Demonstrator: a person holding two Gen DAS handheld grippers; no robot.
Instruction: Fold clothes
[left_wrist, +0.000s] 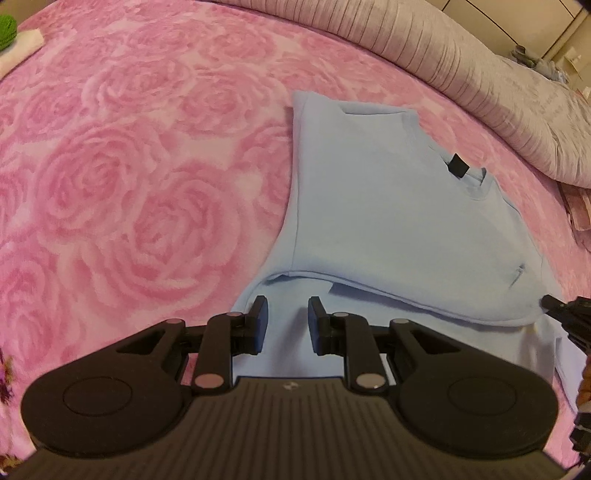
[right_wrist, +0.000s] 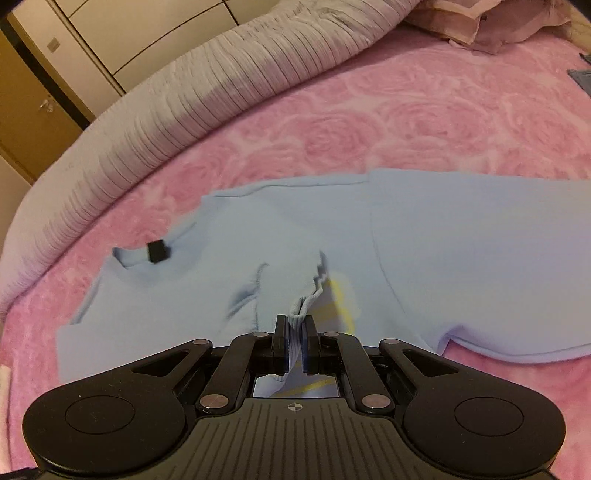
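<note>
A light blue T-shirt (left_wrist: 388, 221) lies partly folded on a pink rose-patterned blanket (left_wrist: 129, 184), with a black tag (left_wrist: 457, 165) at its collar. My left gripper (left_wrist: 289, 317) hovers over the shirt's near edge, its jaws apart and nothing pinched between them. In the right wrist view the same shirt (right_wrist: 461, 258) spreads across the blanket (right_wrist: 443, 122), its tag (right_wrist: 159, 252) at the left. My right gripper (right_wrist: 294, 326) is shut on a bunched ribbed edge of the shirt, lifted off the bed. A yellow print shows beneath that lifted fold. The right gripper's tip (left_wrist: 561, 314) shows at the left view's right edge.
A grey ribbed quilt (left_wrist: 480, 74) (right_wrist: 184, 110) is rolled along the bed's far side. A green object (left_wrist: 7, 31) and a folded white cloth (left_wrist: 22, 48) lie at the far left. Pinkish bedding (right_wrist: 480, 26) sits at the far right, and wardrobe doors (right_wrist: 110, 37) stand behind.
</note>
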